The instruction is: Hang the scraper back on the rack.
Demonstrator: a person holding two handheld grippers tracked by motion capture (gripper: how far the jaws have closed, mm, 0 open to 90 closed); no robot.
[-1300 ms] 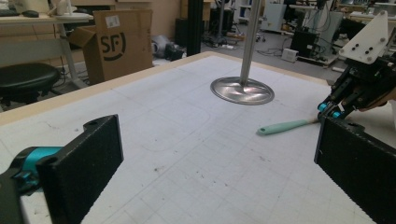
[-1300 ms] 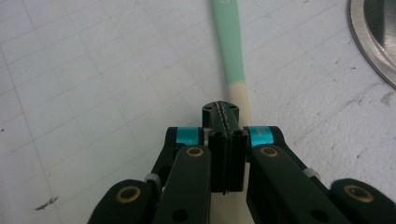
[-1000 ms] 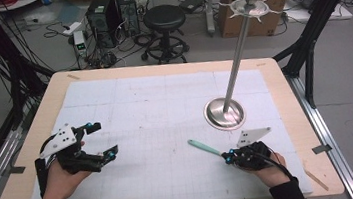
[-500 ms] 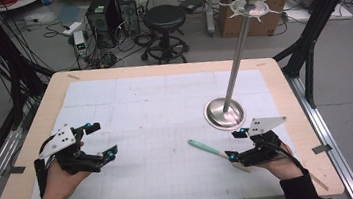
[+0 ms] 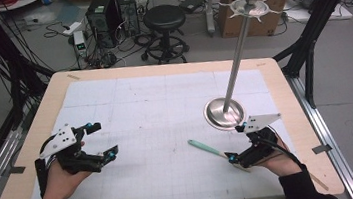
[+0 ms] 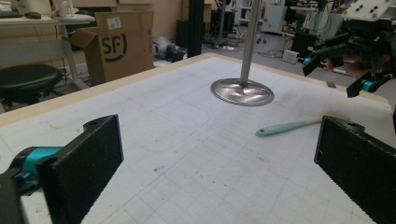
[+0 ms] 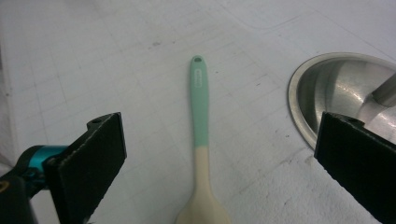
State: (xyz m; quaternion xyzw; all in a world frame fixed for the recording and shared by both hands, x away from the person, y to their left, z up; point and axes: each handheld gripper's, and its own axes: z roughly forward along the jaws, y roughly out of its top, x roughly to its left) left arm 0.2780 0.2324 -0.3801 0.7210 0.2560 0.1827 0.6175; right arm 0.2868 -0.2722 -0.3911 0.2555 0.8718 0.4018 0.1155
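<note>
Mint-green-handled cream spoon [image 7: 200,140] lies flat on the worktop [image 5: 156,112] at lower centre between the right gripper's [image 7: 219,158] spread jaws, while the left gripper [image 5: 99,141] is spread too.

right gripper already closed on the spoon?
No: in the right gripper view the right gripper's jaws stand wide apart, with the spoon lying untouched on the mat between them.

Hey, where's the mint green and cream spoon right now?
The mint green and cream spoon lies flat on the table's right side, just front-left of the round steel stand base, between the open right tongs.
</note>
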